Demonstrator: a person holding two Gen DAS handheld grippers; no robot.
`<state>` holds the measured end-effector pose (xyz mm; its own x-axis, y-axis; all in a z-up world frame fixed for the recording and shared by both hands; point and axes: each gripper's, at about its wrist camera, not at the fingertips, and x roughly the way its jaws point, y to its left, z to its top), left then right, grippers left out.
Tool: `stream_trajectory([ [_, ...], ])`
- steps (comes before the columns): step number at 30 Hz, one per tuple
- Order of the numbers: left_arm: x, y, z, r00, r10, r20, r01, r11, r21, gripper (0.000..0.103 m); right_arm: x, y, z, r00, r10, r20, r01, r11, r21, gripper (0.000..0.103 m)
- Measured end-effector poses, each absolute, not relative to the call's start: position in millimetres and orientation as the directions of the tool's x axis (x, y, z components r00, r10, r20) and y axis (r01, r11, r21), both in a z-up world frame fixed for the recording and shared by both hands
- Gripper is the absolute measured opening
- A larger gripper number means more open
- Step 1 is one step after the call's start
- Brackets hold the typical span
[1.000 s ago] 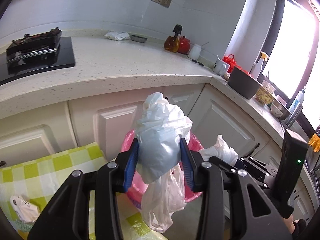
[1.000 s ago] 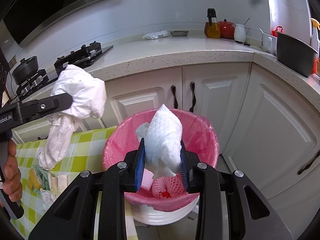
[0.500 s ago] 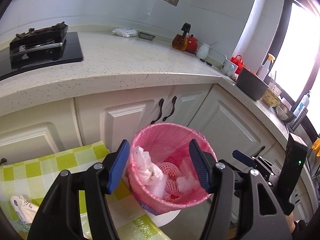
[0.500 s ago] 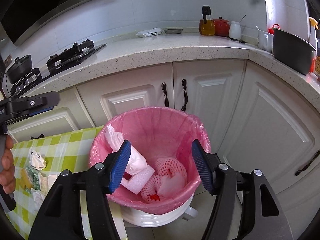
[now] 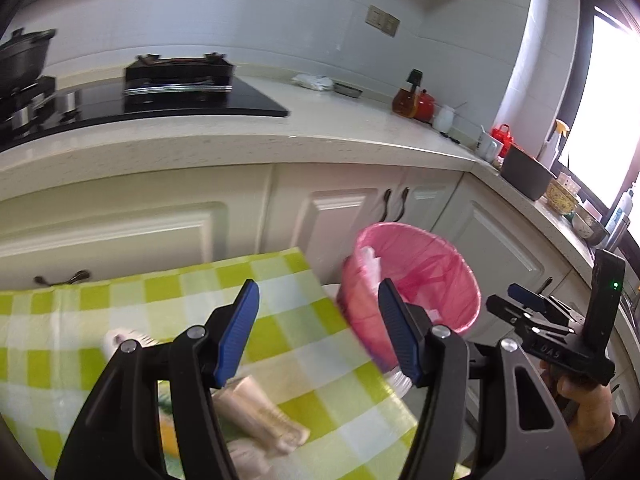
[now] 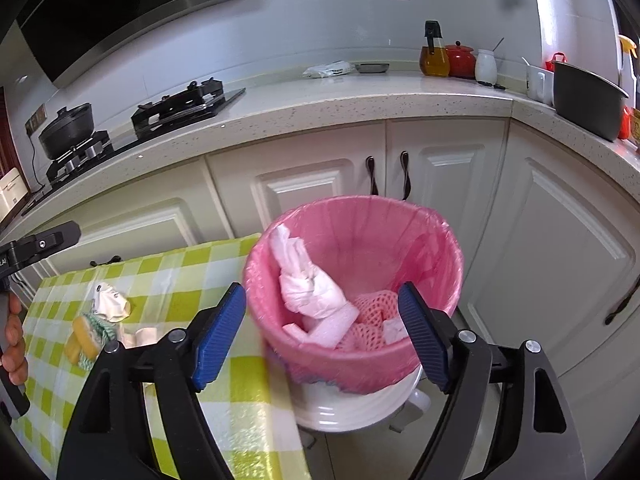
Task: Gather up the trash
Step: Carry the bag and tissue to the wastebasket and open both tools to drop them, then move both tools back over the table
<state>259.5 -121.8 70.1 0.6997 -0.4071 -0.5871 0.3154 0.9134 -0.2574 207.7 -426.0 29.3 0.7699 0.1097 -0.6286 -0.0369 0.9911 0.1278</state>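
The pink-lined trash bin point(image 6: 452, 264) stands on the floor by the cabinets. It holds a white plastic bag point(image 6: 308, 284), a pink foam net point(image 6: 372, 312) and a white foam piece point(image 6: 332, 330). My right gripper point(image 6: 321, 288) hovers in front of the bin, jaws opening, nothing between them. My left gripper point(image 5: 317, 284) is open and empty over the green checked tablecloth point(image 5: 288, 344), left of the bin point(image 5: 440, 280). On the cloth lie a crumpled white wrapper point(image 6: 110, 300), a yellow sponge in green net point(image 6: 86, 336) and a beige packet point(image 5: 260, 412).
White cabinet doors point(image 6: 448, 184) rise behind the bin under a speckled counter point(image 6: 360, 100). On the counter are a gas hob point(image 6: 180, 104), a black pot point(image 6: 66, 128), an oil bottle point(image 6: 434, 56), a red pot point(image 6: 460, 54) and a dark container point(image 6: 584, 100). A hand point(image 5: 588, 400) holds the right gripper.
Both grippers have opened and let their white bags fall into the bin. My left gripper has swung left, from above the bin to over the tablecloth. The right jaws keep widening.
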Motion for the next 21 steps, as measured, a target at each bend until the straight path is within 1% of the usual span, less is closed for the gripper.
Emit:
stream_trajectory([
  [7, 211.6, -39.6, 58.3, 0.743, -0.293, -0.602, 0.222, 0.956, -0.191, 0.062, 180.7, -381.2, 18.3, 0.756, 0.155, -0.637, -0.094, 0.987, 0.128, 0.081],
  [10, 191.6, -4.4, 51.1, 0.754, -0.247, -0.609, 0.176, 0.969, -0.174, 0.062, 175.5, -359.2, 12.2, 0.742, 0.189, -0.644, -0.125, 0.982, 0.143, 0.081],
  [13, 176.5, 23.3, 40.0, 0.754, -0.210, -0.623, 0.142, 0.977, -0.158, 0.066, 171.7, -337.0, 5.9, 0.724, 0.220, -0.654, -0.157, 0.976, 0.154, 0.081],
  [17, 162.0, 55.2, 16.2, 0.731, -0.181, -0.658, 0.098, 0.982, -0.160, 0.066, 170.4, -309.0, -3.8, 0.699, 0.250, -0.670, -0.193, 0.968, 0.161, 0.081],
  [21, 155.9, 69.3, -3.5, 0.711, -0.177, -0.681, 0.084, 0.982, -0.169, 0.066, 174.1, -279.0, -12.6, 0.671, 0.273, -0.690, -0.234, 0.960, 0.153, 0.081],
])
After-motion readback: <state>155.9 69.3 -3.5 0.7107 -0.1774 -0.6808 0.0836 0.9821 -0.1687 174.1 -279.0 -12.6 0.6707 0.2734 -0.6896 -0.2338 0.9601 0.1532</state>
